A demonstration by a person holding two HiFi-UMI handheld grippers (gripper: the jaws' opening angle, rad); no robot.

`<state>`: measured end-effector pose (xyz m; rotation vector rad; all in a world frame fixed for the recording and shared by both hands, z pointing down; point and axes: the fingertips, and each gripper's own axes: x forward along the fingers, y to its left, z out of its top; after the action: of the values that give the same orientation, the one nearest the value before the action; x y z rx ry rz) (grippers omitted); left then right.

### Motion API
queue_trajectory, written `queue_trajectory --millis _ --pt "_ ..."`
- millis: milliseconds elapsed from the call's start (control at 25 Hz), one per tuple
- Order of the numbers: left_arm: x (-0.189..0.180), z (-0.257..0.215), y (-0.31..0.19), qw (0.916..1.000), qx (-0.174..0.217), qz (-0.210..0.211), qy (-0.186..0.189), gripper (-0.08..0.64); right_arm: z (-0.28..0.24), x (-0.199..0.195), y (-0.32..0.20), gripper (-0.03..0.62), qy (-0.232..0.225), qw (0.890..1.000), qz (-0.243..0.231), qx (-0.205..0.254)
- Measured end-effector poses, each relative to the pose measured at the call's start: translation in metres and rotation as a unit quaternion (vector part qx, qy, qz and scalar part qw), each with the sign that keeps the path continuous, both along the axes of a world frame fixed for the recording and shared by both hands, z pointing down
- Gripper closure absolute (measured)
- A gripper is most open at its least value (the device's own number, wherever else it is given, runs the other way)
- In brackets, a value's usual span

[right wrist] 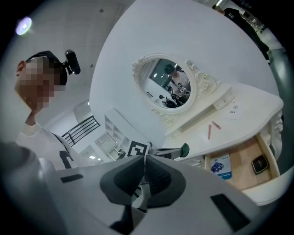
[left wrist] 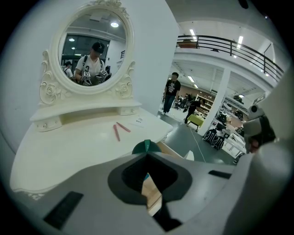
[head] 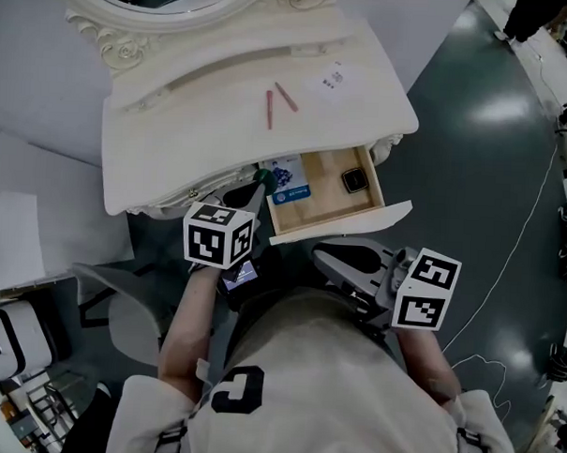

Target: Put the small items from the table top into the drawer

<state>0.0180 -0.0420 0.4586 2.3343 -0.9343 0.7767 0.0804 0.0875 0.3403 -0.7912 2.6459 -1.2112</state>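
Observation:
On the white dressing table [head: 175, 141] lie two thin red sticks [head: 269, 109], [head: 286, 97] and a small white card [head: 332, 80]; the sticks [left wrist: 116, 132] also show in the left gripper view. Below the table's front edge the wooden drawer [head: 342, 220] stands pulled out, holding a blue packet [head: 288, 176] and a small dark square item [head: 354, 180]. My left gripper [head: 259, 179] is shut and empty, its green tip at the drawer's left corner. My right gripper [head: 320, 254] is shut and empty, held low just in front of the drawer, pointing left.
An oval mirror [left wrist: 94, 50] in an ornate frame stands at the table's back. A grey chair [head: 120, 308] sits left of the person. White equipment [head: 6, 340] is at the far left, and a thin cable [head: 507, 268] runs over the dark floor at right.

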Motion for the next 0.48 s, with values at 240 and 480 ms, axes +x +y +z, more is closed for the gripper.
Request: queue_trajectory --millis 240,480 --pt "0.011 0.005 0.004 0.9998 0.002 0.014 -0.016 0.508 0.001 0.007 0.001 0.563 -0.005 1.000 0.006 -0.003" --pt "0.014 0.008 0.005 0.9996 -0.003 0.013 -0.024 0.508 0.005 0.011 0.003 0.563 -0.009 1.000 0.002 -0.008"
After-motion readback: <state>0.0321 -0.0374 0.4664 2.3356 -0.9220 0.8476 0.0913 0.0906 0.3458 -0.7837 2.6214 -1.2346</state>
